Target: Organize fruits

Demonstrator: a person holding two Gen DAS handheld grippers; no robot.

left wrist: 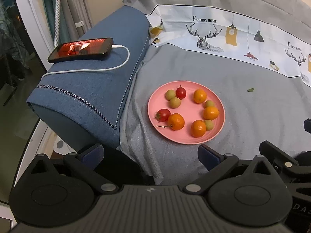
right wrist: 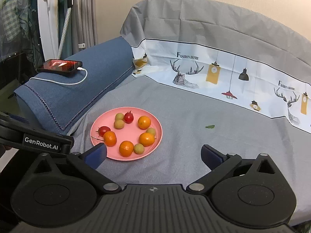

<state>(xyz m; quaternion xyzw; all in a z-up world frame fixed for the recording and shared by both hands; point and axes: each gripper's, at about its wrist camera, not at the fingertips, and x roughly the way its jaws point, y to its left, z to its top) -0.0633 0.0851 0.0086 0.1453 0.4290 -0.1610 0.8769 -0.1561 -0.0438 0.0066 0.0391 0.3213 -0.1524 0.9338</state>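
Grey sheet (right wrist: 194, 120) covers sofa; phone (right wrist: 60, 66) on blue armrest (right wrist: 93, 81).

A grey sheet (right wrist: 194, 136) covers the sofa seat that carries everything. On it sits a pink plate (right wrist: 155, 134) of fruits, near the blue armrest (right wrist: 93, 81). A small green leaf (right wrist: 210, 126) lies well apart from the plate, towards the printed white cloth (right wrist: 223, 71) along the back.

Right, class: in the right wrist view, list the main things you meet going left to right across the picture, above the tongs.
Black smartphone with a glowing red screen → white charging cable → round pink plate of fruit → small green leaf on the grey cloth.
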